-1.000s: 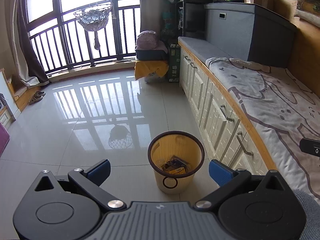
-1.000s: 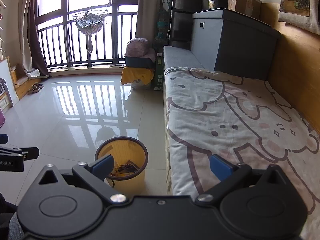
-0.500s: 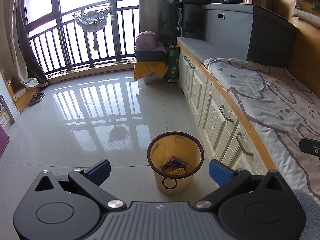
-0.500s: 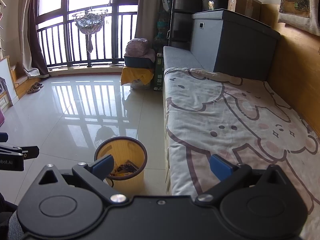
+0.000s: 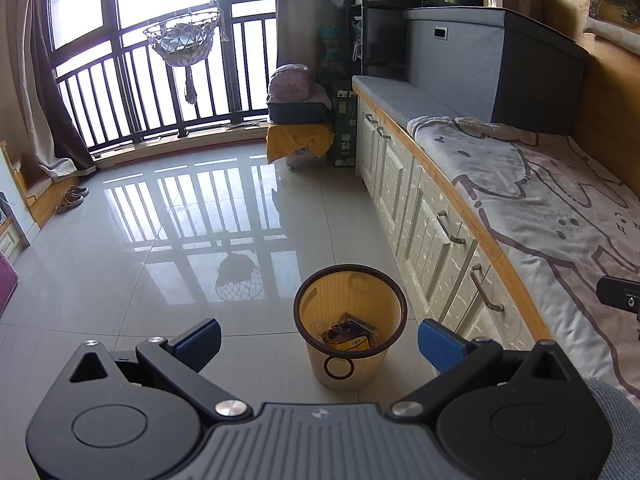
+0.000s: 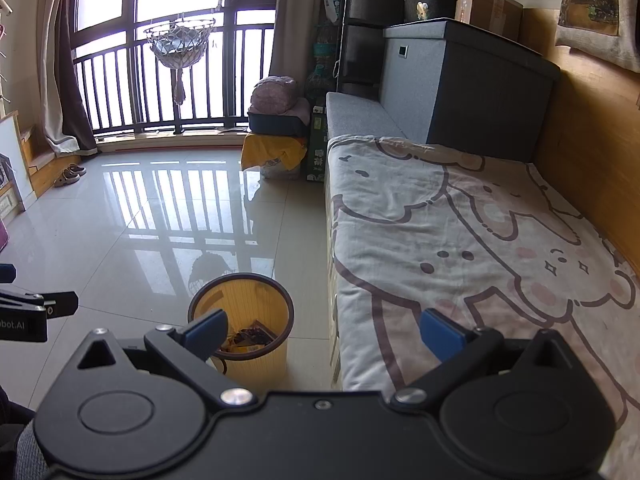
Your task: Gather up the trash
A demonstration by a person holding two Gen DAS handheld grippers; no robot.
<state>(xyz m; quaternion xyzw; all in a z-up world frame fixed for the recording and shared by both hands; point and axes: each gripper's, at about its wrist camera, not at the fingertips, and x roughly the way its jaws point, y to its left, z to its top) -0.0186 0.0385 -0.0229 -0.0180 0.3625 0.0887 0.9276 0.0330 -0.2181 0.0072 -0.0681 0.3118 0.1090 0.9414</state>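
Note:
A yellow waste bin (image 5: 349,356) with a dark rim stands on the tiled floor beside the bed's white drawers; crumpled wrappers (image 5: 347,335) lie at its bottom. My left gripper (image 5: 319,342) hangs wide open just above and in front of the bin, with nothing between its blue pads. In the right wrist view the same bin (image 6: 256,360) sits low left, with wrappers (image 6: 248,338) inside. My right gripper (image 6: 322,330) is also wide open and empty, straddling the bed's edge. The left gripper's tip (image 6: 36,312) shows at that view's left edge.
A bed with a cartoon-print blanket (image 6: 460,248) fills the right side, above white drawers (image 5: 432,232). A grey storage box (image 5: 480,64) stands at its head. A yellow-draped stool with a bag (image 5: 298,128) stands by the balcony railing. Glossy floor (image 5: 160,240) stretches left.
Almost nothing differs. The left wrist view has drifted very slightly; both grippers stay open and empty, and the bin stays where it was.

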